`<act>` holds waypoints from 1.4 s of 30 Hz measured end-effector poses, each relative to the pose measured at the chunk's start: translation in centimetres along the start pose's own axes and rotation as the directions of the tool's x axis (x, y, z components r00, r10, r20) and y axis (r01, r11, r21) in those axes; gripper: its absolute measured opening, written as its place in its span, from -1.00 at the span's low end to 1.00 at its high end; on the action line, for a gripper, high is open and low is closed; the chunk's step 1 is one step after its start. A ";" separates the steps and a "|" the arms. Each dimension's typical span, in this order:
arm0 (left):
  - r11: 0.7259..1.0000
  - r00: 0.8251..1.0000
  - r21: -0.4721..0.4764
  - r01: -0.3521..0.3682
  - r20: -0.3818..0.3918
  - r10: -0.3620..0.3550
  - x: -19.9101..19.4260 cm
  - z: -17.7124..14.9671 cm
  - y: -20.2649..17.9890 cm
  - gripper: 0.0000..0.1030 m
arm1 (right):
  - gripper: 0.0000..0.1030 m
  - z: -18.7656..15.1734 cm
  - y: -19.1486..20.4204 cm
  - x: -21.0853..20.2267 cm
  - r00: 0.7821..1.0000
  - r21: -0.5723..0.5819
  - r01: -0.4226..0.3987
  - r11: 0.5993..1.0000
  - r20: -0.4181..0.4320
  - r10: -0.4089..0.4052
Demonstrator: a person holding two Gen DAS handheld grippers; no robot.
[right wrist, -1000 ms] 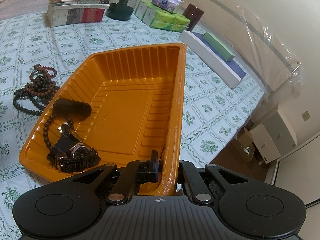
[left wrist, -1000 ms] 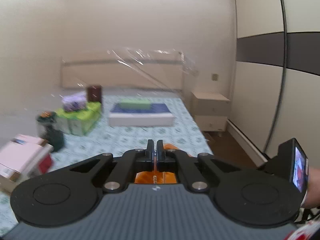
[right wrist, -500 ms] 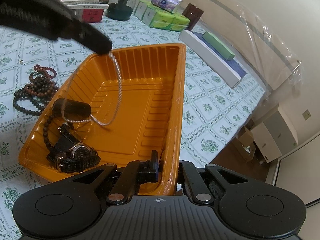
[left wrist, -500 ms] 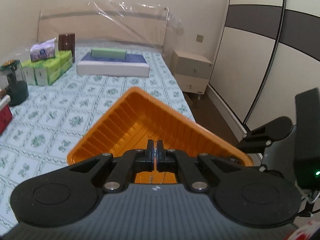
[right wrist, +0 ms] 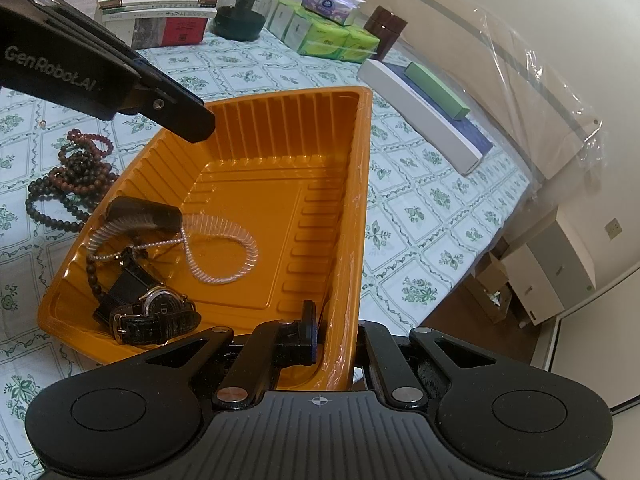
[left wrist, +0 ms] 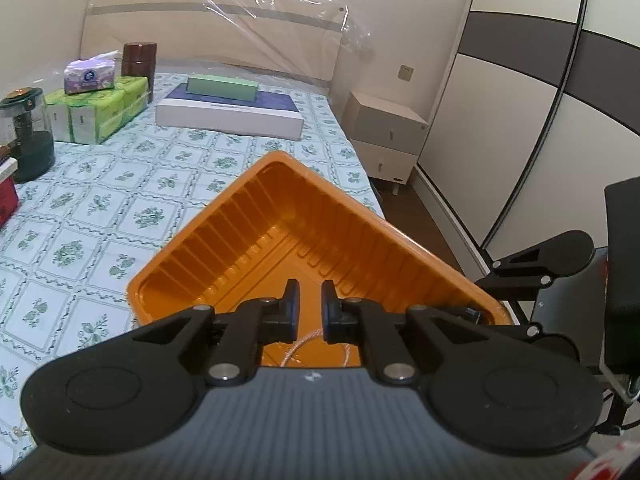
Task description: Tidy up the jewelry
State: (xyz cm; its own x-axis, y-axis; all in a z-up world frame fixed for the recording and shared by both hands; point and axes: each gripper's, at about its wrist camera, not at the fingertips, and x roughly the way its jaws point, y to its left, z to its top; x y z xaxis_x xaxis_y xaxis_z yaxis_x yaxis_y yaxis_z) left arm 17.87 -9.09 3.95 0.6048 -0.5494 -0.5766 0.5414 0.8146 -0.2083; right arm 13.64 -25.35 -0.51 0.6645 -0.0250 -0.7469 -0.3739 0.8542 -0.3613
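**A:** Quick read, left to right from the right wrist view: the pile of dark brown and red wooden bead strands [right wrist: 68, 178] lies on the green-patterned bedsheet [right wrist: 240, 68], just outside the left wall of the ribbed orange plastic tray [right wrist: 280, 200]. That looks like the next thing to tidy.

**B:** Which claw is closer?

**A:** The left gripper [left wrist: 309, 306]. It hangs over the tray's left side, so the beads are left of it and lower. Its jaws have just been opening and stand narrowly apart, nothing between them; the silvery coiled chain [right wrist: 224, 248] lies loose on the tray floor beside the black leather-strap watch [right wrist: 156, 316].

**B:** And the right gripper [right wrist: 336, 336]?

**A:** Clamped on the tray's near right wall.
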 end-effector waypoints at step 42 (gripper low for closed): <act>0.812 0.816 -0.083 -0.578 -0.062 0.575 -4.5 -13.4 15.8 -0.40 | -0.92 -0.6 0.3 -0.2 1.000 0.013 0.001 1.000 -0.012 -0.001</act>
State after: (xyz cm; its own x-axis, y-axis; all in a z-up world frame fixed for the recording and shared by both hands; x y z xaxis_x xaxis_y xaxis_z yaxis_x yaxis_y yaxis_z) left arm 15.87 8.70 -7.32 0.7686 0.0313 -0.6390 0.0412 0.9943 0.0982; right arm 13.01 -25.43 -0.81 0.6570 -0.0323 -0.7532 -0.3647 0.8608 -0.3550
